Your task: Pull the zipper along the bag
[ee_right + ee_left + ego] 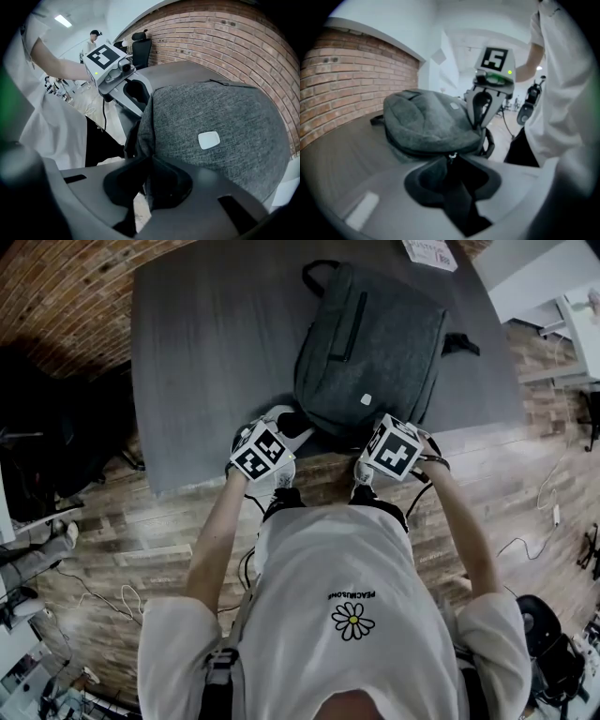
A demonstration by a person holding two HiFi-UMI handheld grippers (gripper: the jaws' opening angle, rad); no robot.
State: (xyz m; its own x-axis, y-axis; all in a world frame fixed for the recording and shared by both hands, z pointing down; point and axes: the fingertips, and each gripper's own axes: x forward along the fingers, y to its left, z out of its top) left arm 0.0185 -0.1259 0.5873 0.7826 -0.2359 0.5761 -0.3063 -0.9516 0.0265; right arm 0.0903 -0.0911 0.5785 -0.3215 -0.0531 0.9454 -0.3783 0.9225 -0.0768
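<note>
From overhead, the bag (pixel 370 348) lies with one end at the worktop's (pixel 206 352) near edge, and the left gripper (pixel 286 427) and right gripper (pixel 389 442) are both at that end.

In the left gripper view the jaws stand apart. The zipper pull (pixel 451 156) sits at their mouth, unpinched; I'd centre it before closing.

In the right gripper view the jaws are clamped on the bag's edge fabric. A firm hold there should let the pull run straight.

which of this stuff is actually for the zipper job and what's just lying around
For the job:
bag
zipper pull, between the open jaws of the left gripper
right gripper, shut on the bag's edge

Lying about:
paper at the far edge of the table
chair beyond the table
</note>
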